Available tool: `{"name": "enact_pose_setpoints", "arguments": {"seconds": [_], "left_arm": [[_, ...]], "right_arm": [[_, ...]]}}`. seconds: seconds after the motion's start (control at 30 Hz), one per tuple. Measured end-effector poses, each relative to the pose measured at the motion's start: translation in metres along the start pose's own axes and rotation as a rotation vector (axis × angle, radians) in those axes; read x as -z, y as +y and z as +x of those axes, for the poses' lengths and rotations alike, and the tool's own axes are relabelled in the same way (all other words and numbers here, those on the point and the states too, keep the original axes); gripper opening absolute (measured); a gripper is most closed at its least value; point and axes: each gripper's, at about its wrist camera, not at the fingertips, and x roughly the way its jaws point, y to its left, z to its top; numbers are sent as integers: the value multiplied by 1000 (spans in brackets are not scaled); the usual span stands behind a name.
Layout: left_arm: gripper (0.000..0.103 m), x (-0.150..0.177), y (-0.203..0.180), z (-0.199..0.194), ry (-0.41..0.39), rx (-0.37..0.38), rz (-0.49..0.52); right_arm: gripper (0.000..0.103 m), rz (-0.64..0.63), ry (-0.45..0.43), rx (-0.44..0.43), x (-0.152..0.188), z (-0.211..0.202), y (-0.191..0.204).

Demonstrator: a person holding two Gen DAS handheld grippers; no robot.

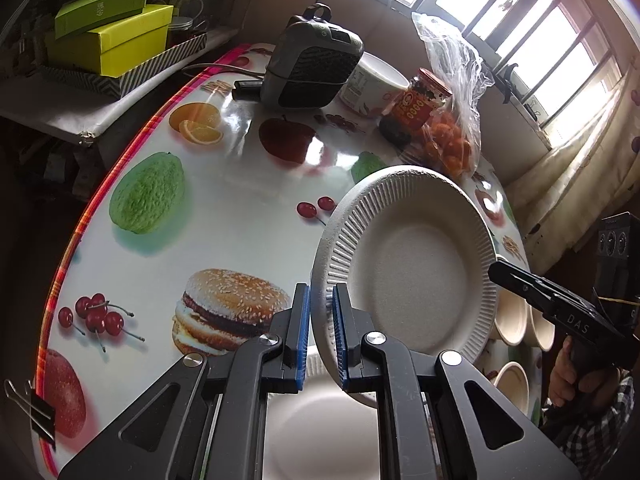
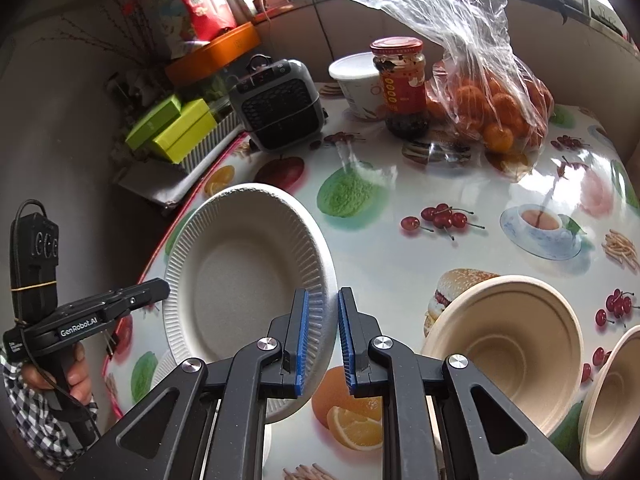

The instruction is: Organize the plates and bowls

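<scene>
1. The left gripper [image 1: 321, 330] pinches the raised paper plate [image 1: 404, 264] by its rim at 9 o'clock; the right gripper [image 2: 323, 340] straddles the opposite rim, jaws narrow, grip uncertain.
2. Another plate [image 1: 320, 420] lies underneath.
3. Bowls [image 2: 508, 344] at 3 o'clock remain unstacked on the table [image 1: 240, 216].

Left gripper [image 1: 321, 332] with black linkage arms, silver pivot screws, blue ribbed pads [image 1: 303, 336], right gripper [image 2: 323, 340] built alike, white "GenRobot.AI" lettering, black cable, yellow band, checked black-and-white sleeve [image 2: 28, 412], bare fingers [image 2: 78, 380]
</scene>
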Motion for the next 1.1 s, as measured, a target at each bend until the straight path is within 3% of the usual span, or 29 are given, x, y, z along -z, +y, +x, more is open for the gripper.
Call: {"name": "enact_pose_setpoints", "arguments": {"seconds": [0.6,1.1], "left_arm": [[12,46,33,-34,-5,-13,-30],[12,81,48,-36,46,-36,-28]], "right_arm": [[15,-32,30,-30,50,-3,46],[15,-41,81,-43,89,0,61]]}}
